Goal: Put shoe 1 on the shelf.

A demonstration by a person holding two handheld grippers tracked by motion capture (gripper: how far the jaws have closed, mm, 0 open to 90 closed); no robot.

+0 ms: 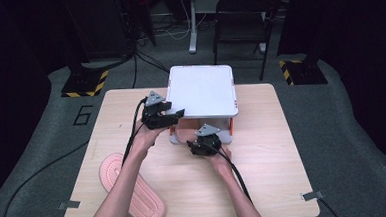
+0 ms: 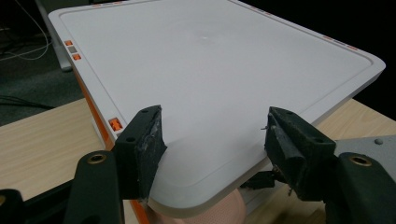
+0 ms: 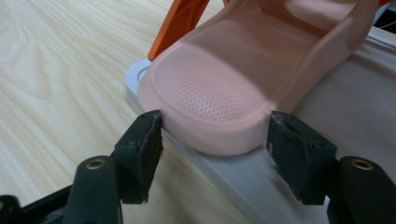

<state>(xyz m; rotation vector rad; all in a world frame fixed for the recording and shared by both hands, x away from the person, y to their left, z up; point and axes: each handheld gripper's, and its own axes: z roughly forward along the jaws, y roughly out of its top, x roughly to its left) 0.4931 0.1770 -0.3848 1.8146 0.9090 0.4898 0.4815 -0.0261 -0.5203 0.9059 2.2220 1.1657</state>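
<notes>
**One slipper on the rack's bottom shelf, tongs open on both sides**

So there's a little white two-level rack [image 1: 200, 91] with orange side bits sitting at the far middle of the wooden table [image 1: 265, 185]. A pink slipper [image 3: 243, 79] is lying on its lower shelf [image 3: 327, 140], heel end poking out toward the person. The right gripper [image 3: 212, 135] is right at that heel, jaws apart on either side of it, pads not pressing on it as far as I can see, so open. The left gripper [image 2: 212, 128] is up at the near left corner of the rack's white top panel, jaws spread over the panel and holding nothing. The second pink slipper [image 1: 130, 189] lies sole up near the front left of the table, well apart from the rack
</notes>
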